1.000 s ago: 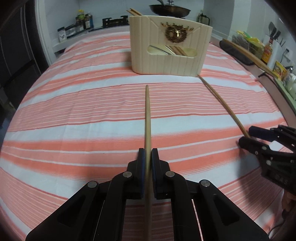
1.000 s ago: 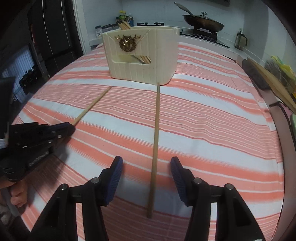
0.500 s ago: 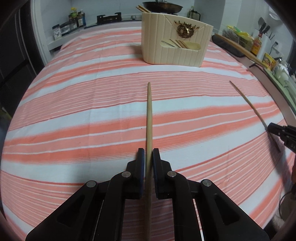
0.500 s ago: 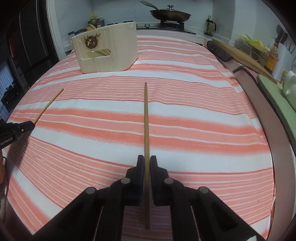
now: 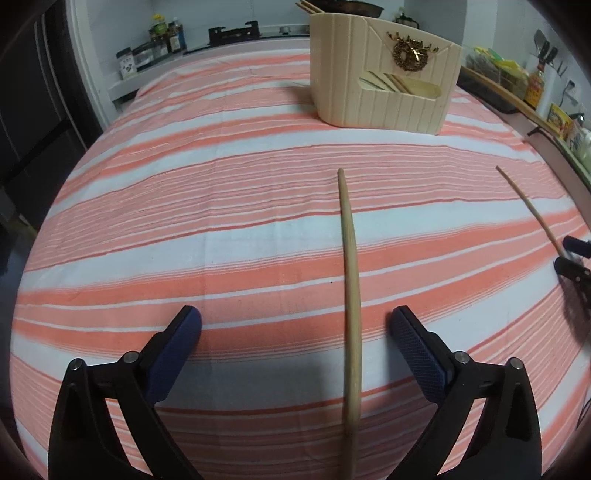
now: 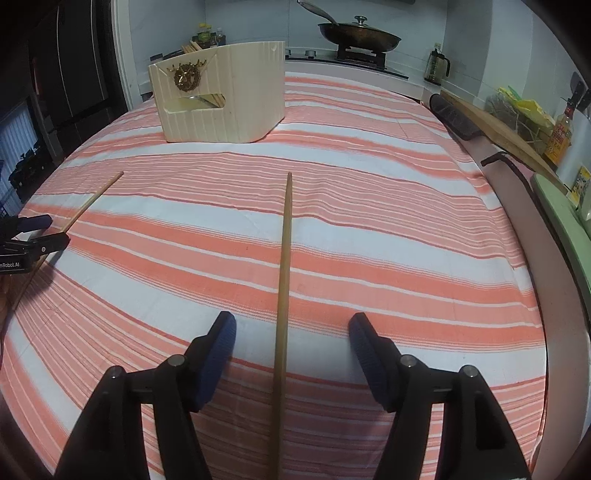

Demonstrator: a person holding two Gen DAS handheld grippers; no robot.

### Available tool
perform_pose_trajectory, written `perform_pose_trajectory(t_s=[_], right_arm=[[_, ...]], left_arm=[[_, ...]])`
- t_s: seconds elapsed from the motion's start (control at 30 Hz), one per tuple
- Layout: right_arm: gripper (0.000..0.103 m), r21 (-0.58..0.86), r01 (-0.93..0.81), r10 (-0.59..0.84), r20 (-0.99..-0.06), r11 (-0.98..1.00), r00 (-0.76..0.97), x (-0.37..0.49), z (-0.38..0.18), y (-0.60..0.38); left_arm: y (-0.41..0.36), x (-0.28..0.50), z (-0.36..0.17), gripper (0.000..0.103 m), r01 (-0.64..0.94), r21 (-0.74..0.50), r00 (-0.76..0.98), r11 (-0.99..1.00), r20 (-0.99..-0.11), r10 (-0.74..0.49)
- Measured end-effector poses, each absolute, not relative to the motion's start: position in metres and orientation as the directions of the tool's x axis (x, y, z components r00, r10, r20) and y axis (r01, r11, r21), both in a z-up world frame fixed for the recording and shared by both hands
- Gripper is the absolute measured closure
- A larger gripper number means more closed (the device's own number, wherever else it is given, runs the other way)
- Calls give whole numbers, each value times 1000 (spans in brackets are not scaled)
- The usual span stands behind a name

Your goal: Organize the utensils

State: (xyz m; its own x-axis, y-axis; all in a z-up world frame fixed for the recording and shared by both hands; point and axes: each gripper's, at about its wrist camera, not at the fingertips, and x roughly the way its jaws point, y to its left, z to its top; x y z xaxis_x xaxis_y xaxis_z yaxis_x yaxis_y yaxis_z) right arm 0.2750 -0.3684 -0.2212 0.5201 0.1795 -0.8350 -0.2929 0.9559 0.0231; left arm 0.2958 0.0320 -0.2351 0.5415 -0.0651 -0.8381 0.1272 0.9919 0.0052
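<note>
My left gripper (image 5: 295,325) is open, and a wooden chopstick (image 5: 349,288) lies on the striped cloth between its fingers, nearer the right one. My right gripper (image 6: 291,328) is open too, with a second chopstick (image 6: 284,266) lying between its fingers. Each view shows the other chopstick (image 5: 528,206) (image 6: 88,201) and the other gripper at its edge. The cream utensil holder (image 5: 384,77) (image 6: 221,99) stands at the far end with several chopsticks inside.
The table wears a pink and white striped cloth (image 5: 184,206). A pan (image 6: 358,35) sits on the stove behind. A long wooden board (image 6: 498,136) and bottles line the right counter. Jars (image 5: 159,44) stand at the back left.
Both grippers have opened and let go of their chopsticks, which now lie on the cloth. The right one closed on its stick between the earlier frames, then released it.
</note>
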Motion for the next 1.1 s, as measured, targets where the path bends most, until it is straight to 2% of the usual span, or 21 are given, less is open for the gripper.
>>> perform_pose_trajectory(t_s=[0.37,0.47,0.6,0.73,0.8,0.87,0.9,0.93,0.97,1.0,1.03,1.1], right_arm=[[32,38,-286,192,-824,958,533,275,-222,-371],[32,31,-312,173,-882,950,439,277,-216,-370],[33,82,-390,227,-913,917,340,277,-205,-369],[35,76,-417,209,-936,906,282,301,-207,-362],[44,75,-431,207,-941,899,268,318,-209,-355],[59,86,-421,209,-944,903,255,340,-214,-349],[60,88,-409,211,-941,908,265,352,-216,-345],[61,87,-398,213,-935,913,283,363,-215,-343],[70,93,-391,218,-932,916,289,374,-216,-339],[76,83,-383,211,-929,920,303,383,-217,-335],[94,73,-379,204,-926,922,318,390,-216,-332],[97,98,-360,220,-923,928,317,399,-215,-328]], left_arm=[[31,294,-235,0,143,6,544,990,-836,-74],[34,299,-229,1,191,-4,492,982,-865,-99],[37,315,-218,5,237,-44,450,971,-881,-149],[20,339,-223,22,290,-15,390,957,-911,-132],[12,348,-225,25,303,13,387,953,-916,-111],[5,359,-223,34,314,-3,367,949,-922,-124],[1,363,-222,45,318,-2,363,948,-923,-124],[-2,367,-221,62,323,-1,363,947,-924,-125],[-5,370,-220,70,327,0,366,945,-922,-127],[-8,373,-219,94,329,2,369,944,-921,-127],[-9,375,-218,98,330,-4,368,944,-920,-133],[-7,375,-212,99,316,-5,392,949,-910,-136]])
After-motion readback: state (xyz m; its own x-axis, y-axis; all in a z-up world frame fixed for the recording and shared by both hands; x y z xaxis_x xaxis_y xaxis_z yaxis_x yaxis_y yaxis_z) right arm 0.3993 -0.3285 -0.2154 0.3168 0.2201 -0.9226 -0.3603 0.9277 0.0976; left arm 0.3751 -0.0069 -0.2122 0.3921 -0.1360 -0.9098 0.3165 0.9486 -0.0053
